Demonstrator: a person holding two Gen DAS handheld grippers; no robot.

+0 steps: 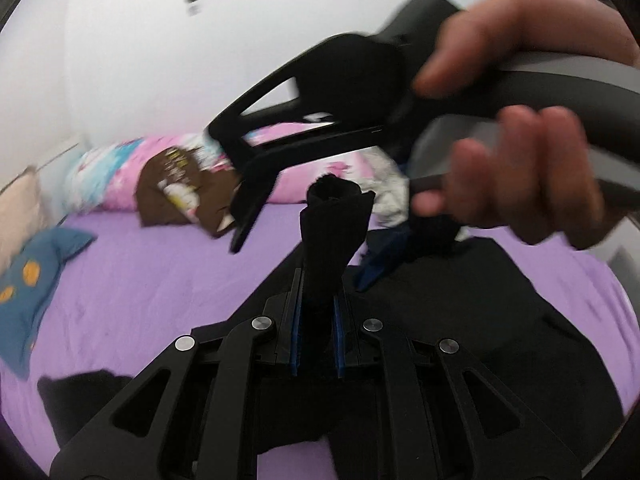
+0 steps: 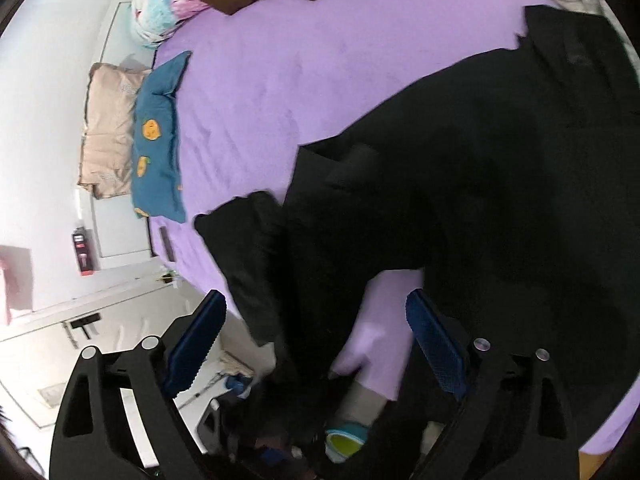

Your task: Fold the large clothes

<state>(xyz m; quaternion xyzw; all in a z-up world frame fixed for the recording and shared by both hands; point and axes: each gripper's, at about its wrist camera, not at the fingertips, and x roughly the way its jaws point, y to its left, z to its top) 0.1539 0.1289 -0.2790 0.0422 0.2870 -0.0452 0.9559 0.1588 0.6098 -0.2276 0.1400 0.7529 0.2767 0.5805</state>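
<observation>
Pinching a bunched fold of the black garment [image 1: 332,232], your left gripper [image 1: 318,308] is clamped; your right gripper [image 2: 316,344] gapes above the purple bed [image 2: 280,80].

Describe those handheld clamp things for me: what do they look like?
Each tool, left tool and right tool, is matte black plastic with triangular cut-outs, silver round pivot pins, and blue ridged pads lining its two fingers. The right one has a curved grey handle, held by a bare hand.
</observation>
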